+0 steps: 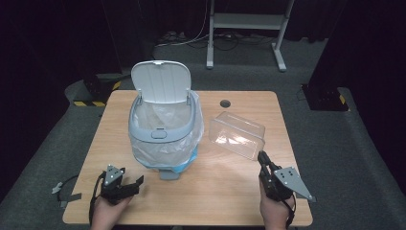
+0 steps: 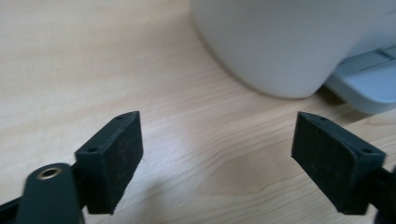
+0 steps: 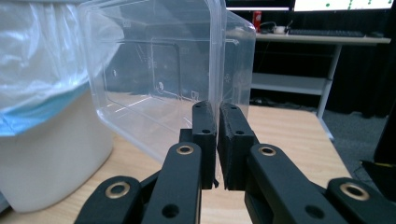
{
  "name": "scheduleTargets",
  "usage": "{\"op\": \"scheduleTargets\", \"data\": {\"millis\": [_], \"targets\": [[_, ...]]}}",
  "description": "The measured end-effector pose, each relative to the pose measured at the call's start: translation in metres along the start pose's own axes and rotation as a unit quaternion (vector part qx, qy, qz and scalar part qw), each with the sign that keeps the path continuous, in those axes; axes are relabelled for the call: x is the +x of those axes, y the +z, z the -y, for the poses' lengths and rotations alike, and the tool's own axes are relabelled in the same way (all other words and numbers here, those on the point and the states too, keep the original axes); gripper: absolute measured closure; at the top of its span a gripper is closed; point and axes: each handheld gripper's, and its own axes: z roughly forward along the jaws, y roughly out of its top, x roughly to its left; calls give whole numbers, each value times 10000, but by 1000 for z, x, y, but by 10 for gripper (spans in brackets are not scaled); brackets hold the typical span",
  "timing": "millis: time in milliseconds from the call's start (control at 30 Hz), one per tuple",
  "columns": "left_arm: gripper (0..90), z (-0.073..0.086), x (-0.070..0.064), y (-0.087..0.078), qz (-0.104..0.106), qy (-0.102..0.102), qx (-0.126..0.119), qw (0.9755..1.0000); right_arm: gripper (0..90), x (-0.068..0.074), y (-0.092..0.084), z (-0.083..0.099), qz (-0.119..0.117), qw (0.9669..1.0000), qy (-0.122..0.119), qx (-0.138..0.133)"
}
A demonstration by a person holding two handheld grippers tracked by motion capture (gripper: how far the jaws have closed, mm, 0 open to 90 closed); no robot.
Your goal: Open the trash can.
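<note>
The bin (image 1: 163, 129) stands open and the right gripper (image 3: 218, 116) pinches the box (image 1: 237, 135) wall, yet to tip it in; the left gripper (image 2: 217, 154) gapes empty.

Pedal bin (image 1: 163, 134) on bench (image 1: 230, 191), left of centre, lid (image 1: 161, 81) raised at far side, liner bag (image 1: 165, 115) inside. Clear plastic container (image 1: 237, 135) just right of bin, tilted, its near rim clamped in right tongs (image 1: 263, 157). Left tongs (image 1: 139, 181) near bench's front left, before bin, jaws apart. Cable hole (image 1: 225, 103) behind container.
</note>
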Motion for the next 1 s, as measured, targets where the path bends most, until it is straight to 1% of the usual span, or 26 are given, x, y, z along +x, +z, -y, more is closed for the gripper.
{"op": "scheduleTargets", "data": {"millis": [33,67,133,167,233,267,333,367,467,533,700,867,1000], "targets": [[160,0,2,0,-39,-27,81,10000,861,0,0,-2,1,10000,-14,-33],[160,0,4,1,-36,-59,152,9999,861,0,-1,-5,-6,10000,-12,-49],[155,0,4,5,17,-112,314,9994,860,0,-1,-10,9,9999,-45,-107],[154,-1,4,6,50,-62,419,9991,860,0,-1,-14,10,9999,-15,-139],[153,-1,3,9,38,-46,527,9986,860,0,-2,-19,23,9998,-3,-190],[151,-1,3,10,32,-86,542,9985,861,0,-2,-22,34,9997,16,-229],[144,-2,3,11,35,-73,558,9984,861,1,-3,-28,45,9995,53,-307],[142,-2,3,11,35,-64,561,9984,861,1,-3,-30,49,9994,33,-343],[129,-2,1,11,34,46,600,9982,861,3,-2,-38,47,9990,12,-445],[116,-2,0,12,50,80,622,9980,861,5,-1,-43,45,9988,1,-493],[129,-2,-1,11,80,134,610,9980,861,10,-2,-52,-10,9981,-10,-616],[134,-2,-3,12,51,188,619,9979,860,12,-4,-61,-72,9976,17,-692],[136,-2,-3,12,66,192,617,9979,861,13,-6,-69,-90,9966,22,-815]]}}
